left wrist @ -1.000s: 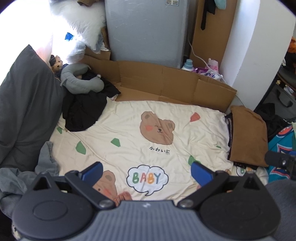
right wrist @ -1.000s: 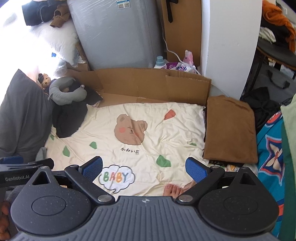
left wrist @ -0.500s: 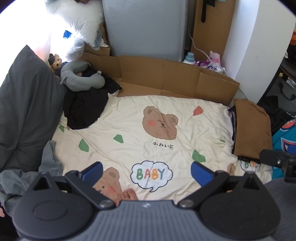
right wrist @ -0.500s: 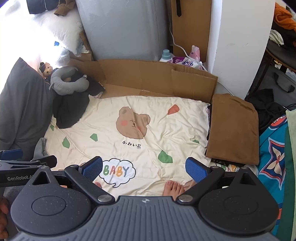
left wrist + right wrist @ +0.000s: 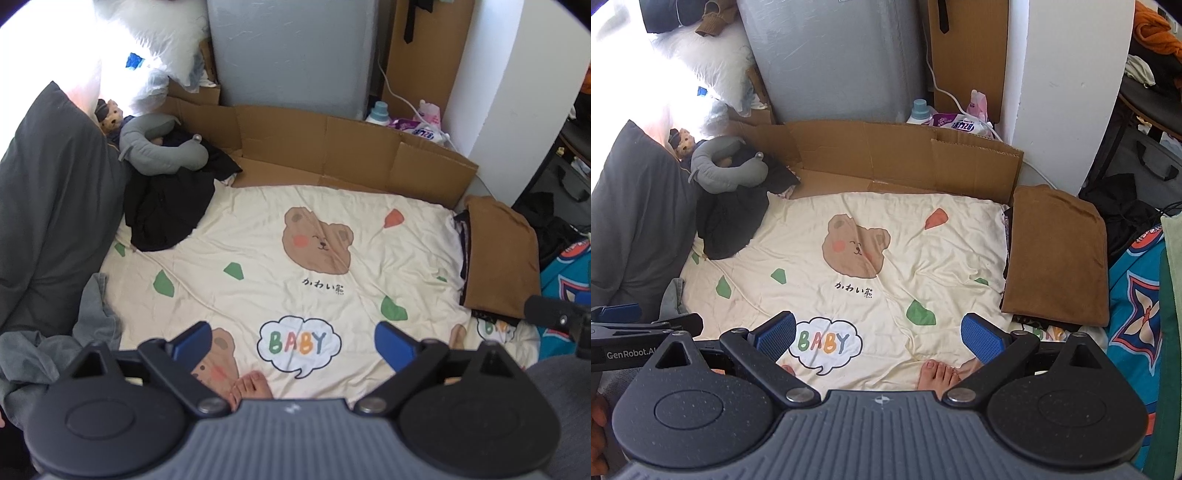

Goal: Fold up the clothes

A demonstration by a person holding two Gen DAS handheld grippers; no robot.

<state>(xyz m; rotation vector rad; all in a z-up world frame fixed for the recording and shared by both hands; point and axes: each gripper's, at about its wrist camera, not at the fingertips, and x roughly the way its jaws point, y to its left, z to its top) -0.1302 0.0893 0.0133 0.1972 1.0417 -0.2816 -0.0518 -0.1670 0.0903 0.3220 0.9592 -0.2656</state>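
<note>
A folded brown garment (image 5: 498, 258) (image 5: 1056, 254) lies at the right edge of the cream bear-print blanket (image 5: 258, 229) (image 5: 916, 258), on top of something dark. A crumpled black garment (image 5: 166, 206) (image 5: 731, 225) sits at the blanket's far left corner. Grey clothing (image 5: 92, 317) is bunched at the near left. My left gripper (image 5: 291, 336) hovers over the "BABY" print; its jaws are closing from wide, with nothing between them. My right gripper (image 5: 879, 328) hangs open above the near part of the blanket, holding nothing.
Brown cardboard (image 5: 332, 147) walls the far side. A grey neck pillow (image 5: 159, 147) and a dark grey pillow (image 5: 48, 206) are at the left. A person's bare toes (image 5: 251, 384) (image 5: 938, 373) rest on the near blanket. Teal patterned cloth (image 5: 1137, 306) lies right.
Bare toes have come into the left wrist view at the bottom. The left gripper's pads stand slightly closer together. Both grippers stay over the near blanket.
</note>
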